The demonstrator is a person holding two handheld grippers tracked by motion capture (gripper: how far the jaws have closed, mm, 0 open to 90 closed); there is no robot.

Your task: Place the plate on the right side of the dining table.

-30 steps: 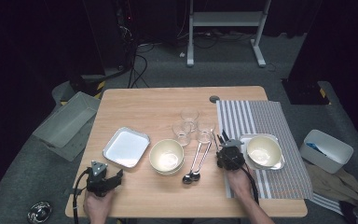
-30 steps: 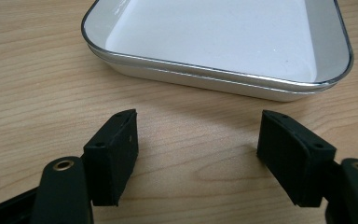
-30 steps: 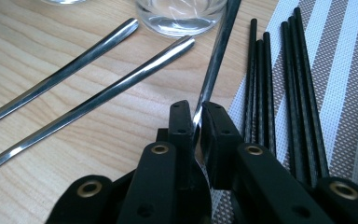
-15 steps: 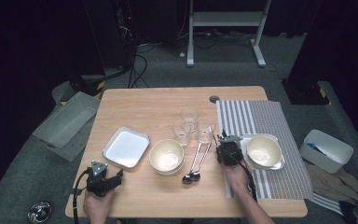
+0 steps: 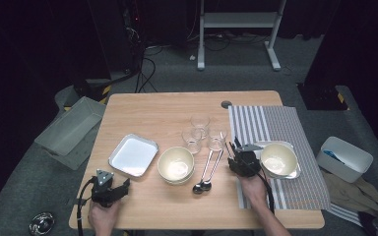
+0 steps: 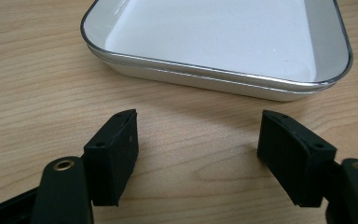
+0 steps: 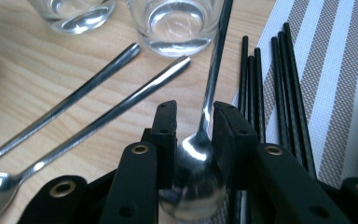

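My right gripper (image 5: 233, 147) rests at the left edge of the striped placemat (image 5: 275, 123). A steel spoon (image 7: 209, 93) lies between its jaws, bowl toward me and handle pointing at a glass (image 7: 177, 21). The jaws have just been opening and stand slightly apart from the spoon's neck, so my right gripper (image 7: 195, 109) is open. Black chopsticks (image 7: 265, 93) lie just right of it on the mat's edge. At the near left of the table, my left gripper (image 5: 123, 185) is open with nothing in it; in its own view the left gripper (image 6: 198, 140) faces the white tray (image 6: 214, 32).
Two more spoons (image 5: 206, 172) lie on the wood between a cream bowl (image 5: 176, 164) and my right gripper. Three glasses (image 5: 200, 121) stand behind them. Another cream bowl (image 5: 278, 160) sits in a tray on the placemat. The white tray (image 5: 133, 156) is left of the bowl.
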